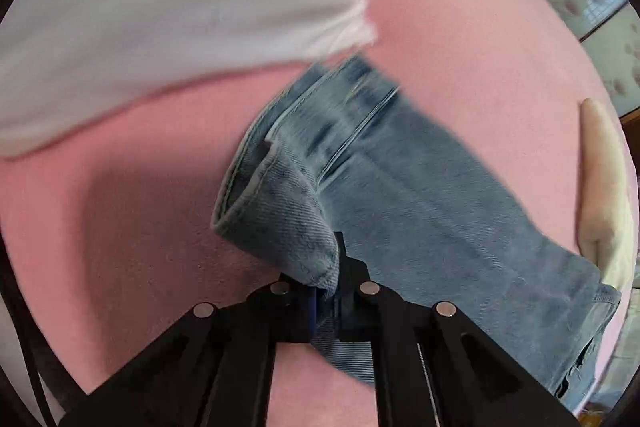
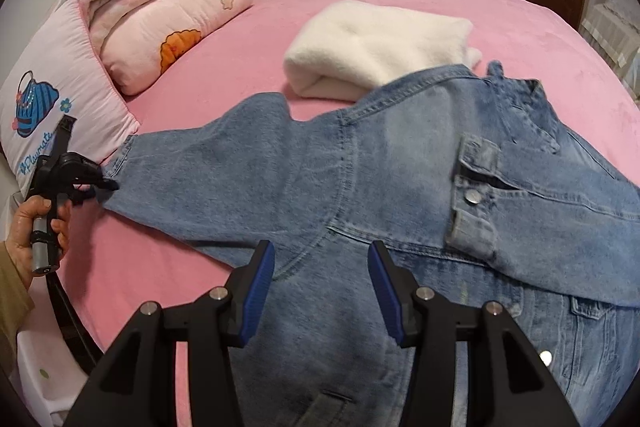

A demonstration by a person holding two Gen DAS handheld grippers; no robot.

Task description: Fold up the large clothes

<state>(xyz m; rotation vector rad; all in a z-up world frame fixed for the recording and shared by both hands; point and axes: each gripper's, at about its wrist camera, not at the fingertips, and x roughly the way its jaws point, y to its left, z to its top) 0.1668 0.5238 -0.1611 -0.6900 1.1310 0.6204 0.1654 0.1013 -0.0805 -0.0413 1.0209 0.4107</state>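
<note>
The denim jacket (image 2: 360,179) lies spread across the pink bed (image 2: 360,11), filling the lower right of the right-wrist view. The left gripper (image 1: 326,291) is clamped on the sleeve cuff (image 1: 280,227); the right gripper (image 2: 322,291) hovers with jaws apart over the body. Carry the sleeve inward, keeping it flat. The jacket's lower hem is cut off, and the left view is blurred.

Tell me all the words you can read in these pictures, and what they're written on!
"Playmate" as far as it reads: blue cursive letters on the pink pillow, under its blue bag picture; the end is cut off by the left gripper.
Denim jacket: its metal button is too small to read.
Nothing else carries words.
</note>
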